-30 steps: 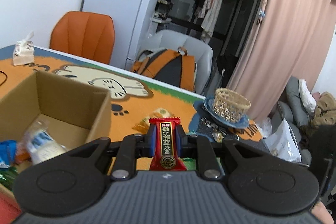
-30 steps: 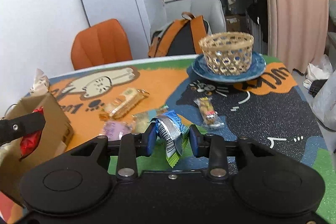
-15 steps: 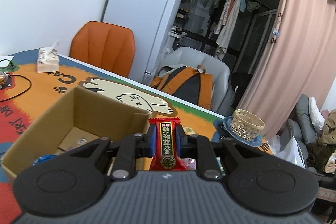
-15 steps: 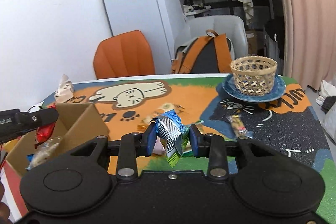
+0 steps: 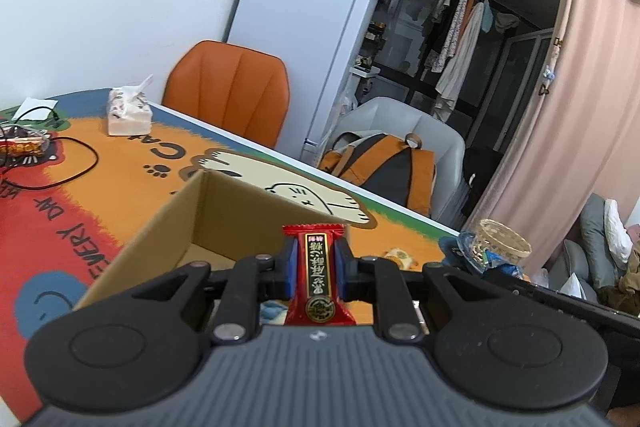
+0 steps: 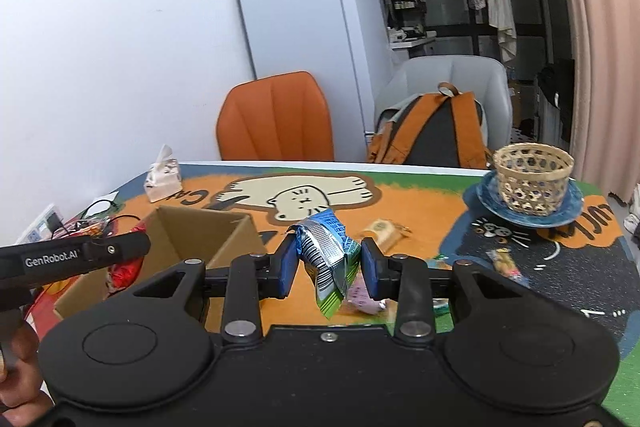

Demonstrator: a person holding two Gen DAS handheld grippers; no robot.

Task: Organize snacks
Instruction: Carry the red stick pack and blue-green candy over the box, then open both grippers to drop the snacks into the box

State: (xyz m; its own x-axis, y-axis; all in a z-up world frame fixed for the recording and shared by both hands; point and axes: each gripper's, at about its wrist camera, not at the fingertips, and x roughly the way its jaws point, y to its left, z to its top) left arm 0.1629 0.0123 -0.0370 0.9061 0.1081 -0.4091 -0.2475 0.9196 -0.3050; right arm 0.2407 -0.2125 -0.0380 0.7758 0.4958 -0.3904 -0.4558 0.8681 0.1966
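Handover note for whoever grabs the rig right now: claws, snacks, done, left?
Left claw: shut on red candy bar, over cardboard box.
Right claw: shut on blue-green packet, beside the box.
Done: some snacks show inside the box.
Left: drop both; then collect tan bar, pink packet and nut bar from the mat.

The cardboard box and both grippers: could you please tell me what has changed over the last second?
Both grippers rose: the box now sits lower in both views, and the left gripper has come over its opening. The left stays shut on the red candy, the right gripper on the blue-green packet. Nothing was released.
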